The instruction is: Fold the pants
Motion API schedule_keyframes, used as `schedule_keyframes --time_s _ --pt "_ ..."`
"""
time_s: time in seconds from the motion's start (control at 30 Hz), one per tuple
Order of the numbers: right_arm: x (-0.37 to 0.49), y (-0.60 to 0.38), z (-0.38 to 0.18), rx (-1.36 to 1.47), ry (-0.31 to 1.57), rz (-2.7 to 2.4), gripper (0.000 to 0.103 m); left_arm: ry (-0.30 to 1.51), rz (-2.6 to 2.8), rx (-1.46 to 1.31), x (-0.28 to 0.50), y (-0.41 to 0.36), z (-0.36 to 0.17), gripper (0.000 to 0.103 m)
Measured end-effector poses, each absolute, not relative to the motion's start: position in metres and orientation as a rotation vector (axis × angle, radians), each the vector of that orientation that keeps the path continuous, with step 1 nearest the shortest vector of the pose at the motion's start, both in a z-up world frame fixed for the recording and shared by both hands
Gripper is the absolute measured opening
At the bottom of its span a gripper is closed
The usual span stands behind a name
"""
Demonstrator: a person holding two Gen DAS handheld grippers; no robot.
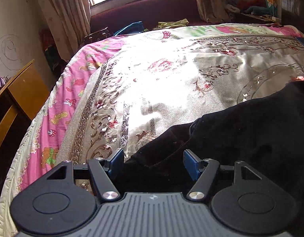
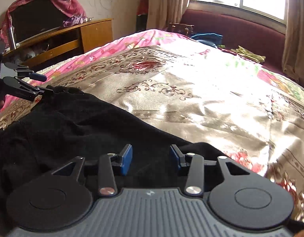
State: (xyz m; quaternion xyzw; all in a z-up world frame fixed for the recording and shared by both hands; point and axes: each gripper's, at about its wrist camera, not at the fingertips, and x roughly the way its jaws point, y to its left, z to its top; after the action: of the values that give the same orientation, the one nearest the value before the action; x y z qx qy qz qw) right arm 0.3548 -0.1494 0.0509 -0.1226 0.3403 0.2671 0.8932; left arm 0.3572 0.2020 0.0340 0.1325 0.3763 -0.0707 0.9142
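Black pants (image 2: pixel 77 126) lie on the sunlit floral bedspread (image 2: pixel 211 98).

Both hand-held grippers (image 1: pixel 153 159) (image 2: pixel 151 157) open, angled downward

Bed (image 1: pixel 53 106): fills most of both wrist views, its edge curving down the left of the frame.
Pink quilt (image 1: pixel 59 118): cartoon-printed, showing along the bed's edge.
Gold floral cover (image 1: pixel 171 79): shiny, spread over the quilt, sunlit at centre.
Black pants (image 1: pixel 240 138): lying on the cover, lower right in the left wrist view, lower left in the right.
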Motion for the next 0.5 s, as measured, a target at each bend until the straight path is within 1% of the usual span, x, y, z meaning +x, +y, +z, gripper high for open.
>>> schedule_keyframes --time_s 0.07,0.17,0.33,0.5 --pt "0.379 -0.131 0.040 -0.314 0.721 0.568 0.043 0.827 -0.194 0.257 0.369 0.210 0.028 0.079" --pt "0.407 -0.118 0.028 -0.311 0.788 0.586 0.045 0.874 -0.253 0.244 0.379 0.216 0.025 0.079" --pt "0.429 -0.094 0.013 -0.448 0.902 0.625 0.048 0.937 -0.322 0.234 0.397 0.223 0.023 0.079" --pt "0.451 -0.086 0.000 -0.519 0.991 0.608 0.049 0.999 -0.388 0.243 0.413 0.227 0.019 0.080"
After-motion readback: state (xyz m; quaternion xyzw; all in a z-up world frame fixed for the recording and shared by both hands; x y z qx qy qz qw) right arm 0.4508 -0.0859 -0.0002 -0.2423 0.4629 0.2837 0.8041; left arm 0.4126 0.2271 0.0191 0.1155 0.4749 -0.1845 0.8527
